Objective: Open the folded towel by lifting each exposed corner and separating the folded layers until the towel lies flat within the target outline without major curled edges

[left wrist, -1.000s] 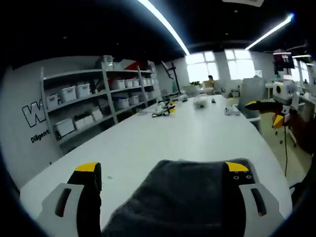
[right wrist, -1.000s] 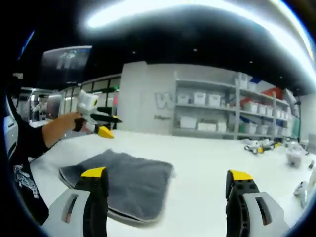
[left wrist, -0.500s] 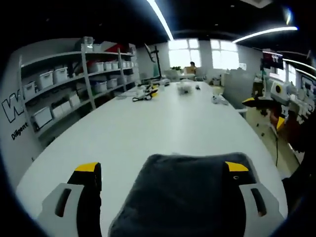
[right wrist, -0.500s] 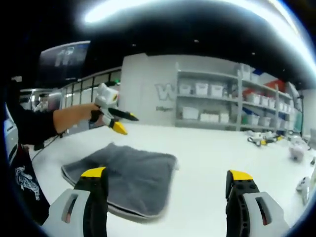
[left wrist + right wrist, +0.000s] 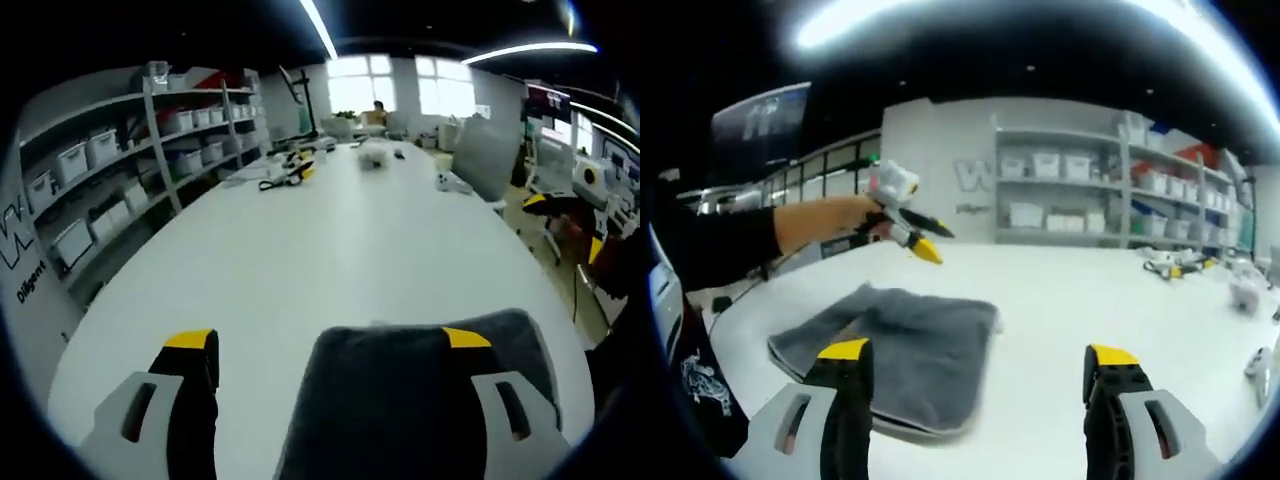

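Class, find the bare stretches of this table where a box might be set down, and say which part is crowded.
The white table is bare between the folded dark grey towel and the far clutter, and right of the towel in the right gripper view. Crowded: the far end, with the yellow-and-black tool and small white items.

The towel's (image 5: 420,400) near part (behind the jaw) runs off-frame.

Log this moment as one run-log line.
phase: approach | towel: folded, on table | left gripper: open, above towel | right gripper: open, off towel | contact: none
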Available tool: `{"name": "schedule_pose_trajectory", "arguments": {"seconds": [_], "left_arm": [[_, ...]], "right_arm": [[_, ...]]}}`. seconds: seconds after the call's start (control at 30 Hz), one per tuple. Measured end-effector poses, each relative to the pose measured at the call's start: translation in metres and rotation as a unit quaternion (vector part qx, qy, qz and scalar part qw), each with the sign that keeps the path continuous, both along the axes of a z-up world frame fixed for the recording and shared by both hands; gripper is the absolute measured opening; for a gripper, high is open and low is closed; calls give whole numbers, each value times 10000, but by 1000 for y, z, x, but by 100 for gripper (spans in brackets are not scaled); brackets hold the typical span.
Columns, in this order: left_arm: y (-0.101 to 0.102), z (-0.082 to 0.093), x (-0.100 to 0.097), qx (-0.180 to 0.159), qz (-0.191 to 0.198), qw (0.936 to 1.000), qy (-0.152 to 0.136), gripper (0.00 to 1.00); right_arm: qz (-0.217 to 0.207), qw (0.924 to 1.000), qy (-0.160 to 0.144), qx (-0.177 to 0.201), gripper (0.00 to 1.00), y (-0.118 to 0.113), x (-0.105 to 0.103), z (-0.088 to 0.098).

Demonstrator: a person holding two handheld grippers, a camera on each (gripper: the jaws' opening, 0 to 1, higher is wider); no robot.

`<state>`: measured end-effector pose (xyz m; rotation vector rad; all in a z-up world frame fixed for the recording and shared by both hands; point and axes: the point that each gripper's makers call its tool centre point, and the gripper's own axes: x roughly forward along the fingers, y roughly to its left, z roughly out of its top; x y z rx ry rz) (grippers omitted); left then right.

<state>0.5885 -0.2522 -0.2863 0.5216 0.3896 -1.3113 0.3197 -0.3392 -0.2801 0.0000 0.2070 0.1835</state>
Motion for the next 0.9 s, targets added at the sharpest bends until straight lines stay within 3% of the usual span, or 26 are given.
{"name": "schedule_pose_trajectory", "arguments": {"seconds": [0.23, 0.33, 0.4, 0.5, 0.57, 0.9], "left_arm": [[-16, -24, 5, 395, -15, 9992, 67, 82], [-22, -27, 16, 483, -9, 9988, 80, 80], [-24, -36, 15, 702, -273, 9972, 12, 75], [-30, -44, 25, 760, -159, 9969, -100, 70], [-32, -44, 30, 755, -99, 9971, 67, 70], [-44, -59, 35, 896, -104, 9957, 225, 64]], "right_arm": [[40, 9999, 114, 77, 81, -4, -4, -9], [54, 9998, 142, 152, 81, -5, -3, -14], [82, 9997, 182, 156, 81, -3, -1, -19], [103, 9995, 246, 152, 81, 0, 0, -25], [101, 9994, 270, 173, 81, -1, 0, -27], [4, 9991, 366, 193, 74, -5, 1, -35]]}}
